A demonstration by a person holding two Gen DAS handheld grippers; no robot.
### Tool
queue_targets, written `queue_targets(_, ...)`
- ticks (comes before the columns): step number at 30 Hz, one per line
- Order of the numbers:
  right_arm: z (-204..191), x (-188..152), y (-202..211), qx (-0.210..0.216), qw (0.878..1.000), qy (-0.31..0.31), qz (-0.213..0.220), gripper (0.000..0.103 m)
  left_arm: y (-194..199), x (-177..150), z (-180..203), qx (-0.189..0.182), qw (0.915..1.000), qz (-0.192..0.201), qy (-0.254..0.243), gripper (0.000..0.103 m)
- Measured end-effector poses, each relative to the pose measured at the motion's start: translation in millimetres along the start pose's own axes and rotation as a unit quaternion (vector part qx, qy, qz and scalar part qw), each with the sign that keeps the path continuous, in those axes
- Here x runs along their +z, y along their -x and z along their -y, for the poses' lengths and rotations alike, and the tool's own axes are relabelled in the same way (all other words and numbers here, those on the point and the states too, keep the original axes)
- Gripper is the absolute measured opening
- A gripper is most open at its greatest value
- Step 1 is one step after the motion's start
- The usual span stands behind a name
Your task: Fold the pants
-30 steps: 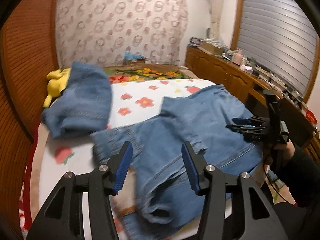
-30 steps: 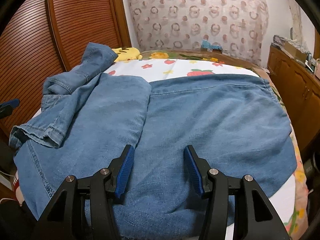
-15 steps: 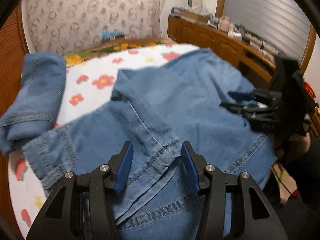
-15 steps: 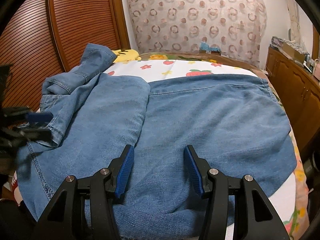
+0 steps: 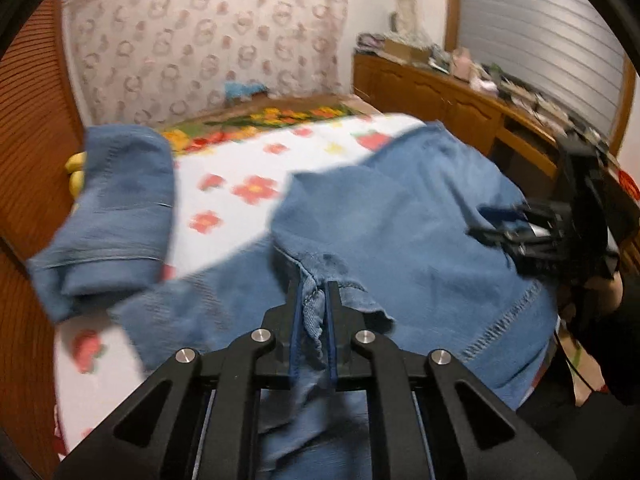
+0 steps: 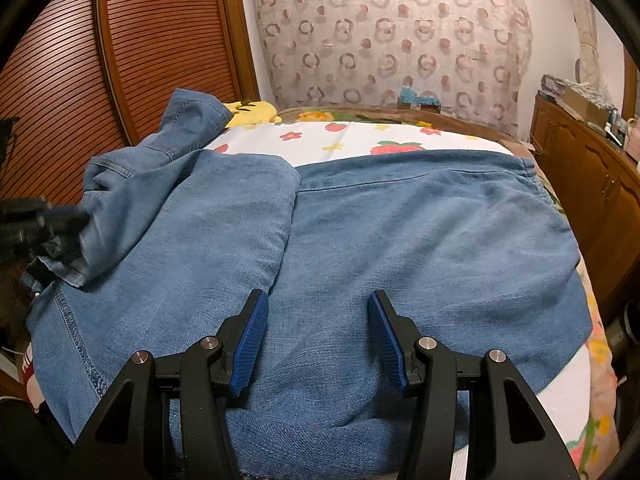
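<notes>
Blue denim pants lie spread over the bed, one leg folded across the other; they also show in the left wrist view. My left gripper is shut on a bunched hem of a pant leg. It appears blurred at the left edge of the right wrist view. My right gripper is open and empty, low over the pants near the bed's front edge. It shows at the right in the left wrist view.
A floral bedsheet covers the bed. Another folded denim piece lies at the far left over a yellow plush toy. A wooden slatted wardrobe stands left, a cluttered wooden cabinet right.
My left gripper has moved in onto the pant leg hem and closed on it. My right gripper has stayed open and nearly still.
</notes>
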State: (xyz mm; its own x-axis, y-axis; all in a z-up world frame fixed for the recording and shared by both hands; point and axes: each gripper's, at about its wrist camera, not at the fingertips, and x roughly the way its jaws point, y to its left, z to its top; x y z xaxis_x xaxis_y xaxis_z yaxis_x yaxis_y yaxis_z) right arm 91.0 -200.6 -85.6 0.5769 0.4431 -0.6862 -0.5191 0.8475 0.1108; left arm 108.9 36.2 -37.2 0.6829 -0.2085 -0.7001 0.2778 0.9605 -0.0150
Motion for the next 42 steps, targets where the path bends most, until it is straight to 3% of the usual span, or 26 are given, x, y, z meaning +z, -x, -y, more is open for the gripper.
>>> queue_targets(6,1,0,0,0.0,1.0,-0.001,-0.001,0.054,15,8,-47,0.039,0.9987,0.015,0.03,0.011)
queue_targets(12,1,-1,-1,0.0,1.0,-0.002,-0.002,0.054,16,5,-70,0.054,0.9975,0.012,0.044,0.012)
queue_targets(17,2,-1,-2,0.0,1.0,-0.002,-0.004,0.054,13,0,-81,0.052,0.997,0.003,0.057,0.022)
queue_targets(22,2,-1,-2,0.001,1.0,-0.003,-0.006,0.054,17,-11,-91,0.061,0.9957,0.006,0.07,0.044)
queue_targets(24,2,-1,-1,-0.001,1.0,-0.003,-0.004,0.054,22,-16,-95,0.058,0.9949,0.009,0.082,0.045)
queue_targets(30,-1,0,9,0.001,1.0,0.001,0.006,0.054,37,-33,-88,0.052,0.9944,0.024,0.089,0.045)
queue_targets(36,-35,4,37,0.037,0.999,0.033,0.016,0.054,42,-52,-65,0.028,0.9962,0.023,0.08,0.045)
queue_targets(42,-74,-6,49,0.078,0.995,0.063,0.0,0.054,36,-71,-47,0.007,0.9972,0.006,0.074,0.045)
